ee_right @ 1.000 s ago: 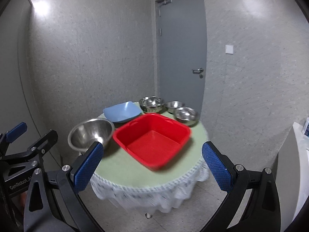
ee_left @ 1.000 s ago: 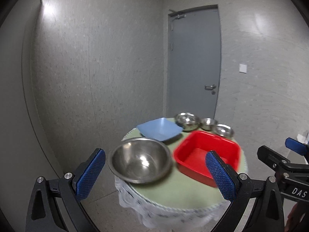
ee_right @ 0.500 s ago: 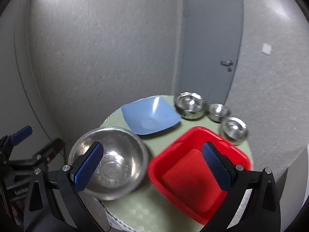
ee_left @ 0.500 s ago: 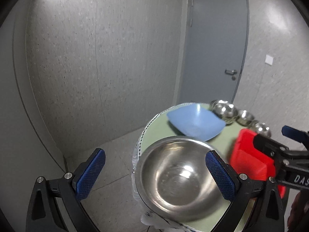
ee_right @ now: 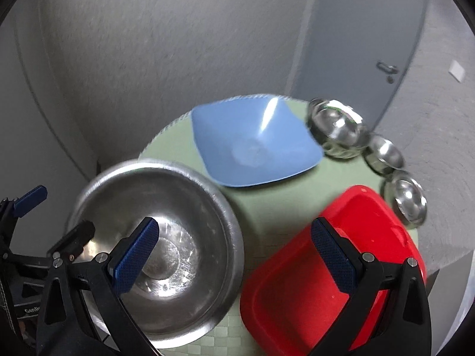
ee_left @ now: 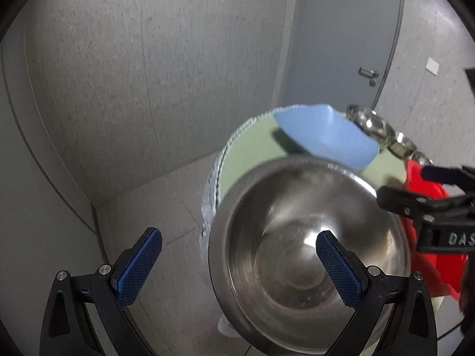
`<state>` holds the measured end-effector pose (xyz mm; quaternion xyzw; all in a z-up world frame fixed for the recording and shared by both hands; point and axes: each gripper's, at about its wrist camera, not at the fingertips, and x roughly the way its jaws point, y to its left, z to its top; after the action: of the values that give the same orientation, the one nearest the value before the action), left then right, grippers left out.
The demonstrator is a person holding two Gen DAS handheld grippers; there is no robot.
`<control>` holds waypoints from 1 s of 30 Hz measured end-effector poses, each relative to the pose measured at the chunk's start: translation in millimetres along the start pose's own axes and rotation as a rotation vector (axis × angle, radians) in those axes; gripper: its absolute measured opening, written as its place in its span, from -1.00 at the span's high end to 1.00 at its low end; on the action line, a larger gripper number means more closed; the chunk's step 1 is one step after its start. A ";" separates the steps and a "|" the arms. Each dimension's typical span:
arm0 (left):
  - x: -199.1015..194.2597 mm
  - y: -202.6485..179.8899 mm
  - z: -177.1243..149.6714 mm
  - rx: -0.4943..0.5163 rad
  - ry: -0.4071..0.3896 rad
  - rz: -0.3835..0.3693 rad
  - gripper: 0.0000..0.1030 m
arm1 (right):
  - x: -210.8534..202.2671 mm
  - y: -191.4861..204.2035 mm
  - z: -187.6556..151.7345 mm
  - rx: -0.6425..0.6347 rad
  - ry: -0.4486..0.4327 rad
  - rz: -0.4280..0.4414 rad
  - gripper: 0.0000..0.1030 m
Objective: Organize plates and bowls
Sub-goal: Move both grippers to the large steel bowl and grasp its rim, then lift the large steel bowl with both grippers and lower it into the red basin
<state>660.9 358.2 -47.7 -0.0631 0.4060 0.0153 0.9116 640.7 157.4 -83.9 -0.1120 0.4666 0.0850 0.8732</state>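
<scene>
A large steel bowl [ee_left: 308, 255] [ee_right: 166, 237] sits at the near left edge of a round green table [ee_right: 267, 207]. My left gripper [ee_left: 237, 267] is open above the bowl's left rim, one finger outside it and one over its inside. My right gripper [ee_right: 234, 261] is open and empty, above the gap between the bowl and a red square basin [ee_right: 297, 296] [ee_left: 430, 255]. A blue square plate [ee_right: 252, 145] [ee_left: 326, 136] lies behind. Three small steel bowls [ee_right: 338, 133] line the far right edge.
The table is small, with a white lace skirt [ee_left: 210, 201], and grey floor [ee_left: 166, 207] around it. Grey walls and a grey door [ee_right: 371, 29] stand behind. Each gripper shows at the edge of the other's view.
Both grippers have moved forward and down toward the table. The large steel bowl now fills the left wrist view, and the right wrist looks down on the bowl and basin.
</scene>
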 end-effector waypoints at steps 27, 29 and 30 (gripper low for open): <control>5.1 33.9 9.7 -0.101 0.072 -0.126 0.63 | 55.2 8.8 8.4 -0.125 0.260 0.157 0.49; -5.5 29.9 15.5 -0.104 0.052 -0.127 0.63 | 41.8 2.1 10.0 -0.099 0.222 0.186 0.49; -14.0 27.6 19.0 -0.098 0.039 -0.128 0.63 | 35.2 -0.3 11.3 -0.093 0.207 0.193 0.49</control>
<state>663.4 388.3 -27.5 -0.1338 0.4176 -0.0244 0.8984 669.1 161.7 -107.2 -0.1154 0.5582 0.1780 0.8021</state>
